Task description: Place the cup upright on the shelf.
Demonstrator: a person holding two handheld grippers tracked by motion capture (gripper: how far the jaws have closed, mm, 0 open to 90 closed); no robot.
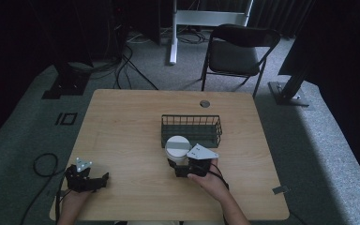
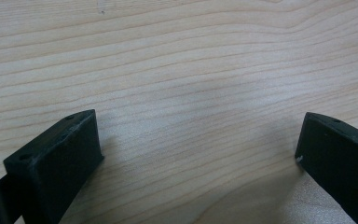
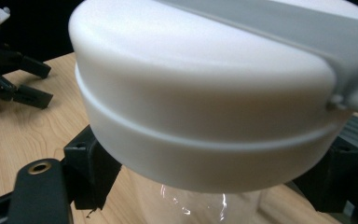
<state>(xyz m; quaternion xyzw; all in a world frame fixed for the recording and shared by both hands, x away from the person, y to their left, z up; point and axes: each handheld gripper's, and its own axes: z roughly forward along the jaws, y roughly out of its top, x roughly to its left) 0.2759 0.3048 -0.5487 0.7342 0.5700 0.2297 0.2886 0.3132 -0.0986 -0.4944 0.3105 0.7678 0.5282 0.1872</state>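
The right hand-held gripper (image 1: 182, 165) clasped the clear, white-lidded jar (image 1: 177, 149) below its lid, just before the wire basket (image 1: 191, 131), apparently for placing inside. The left hand-held gripper (image 1: 104, 179) rested wide open and empty on the worktop (image 1: 122, 122), kept clear

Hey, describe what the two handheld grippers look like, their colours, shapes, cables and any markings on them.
Both are matte black with two blocky jaws. The left gripper carries a small grey three-cornered plate with pale dots on top; the right gripper has a larger, lighter grey one with dark dots. A black cable trails from each. Close up, the left gripper's fingers show small screw holes. The forearms look bare, no sleeves visible.
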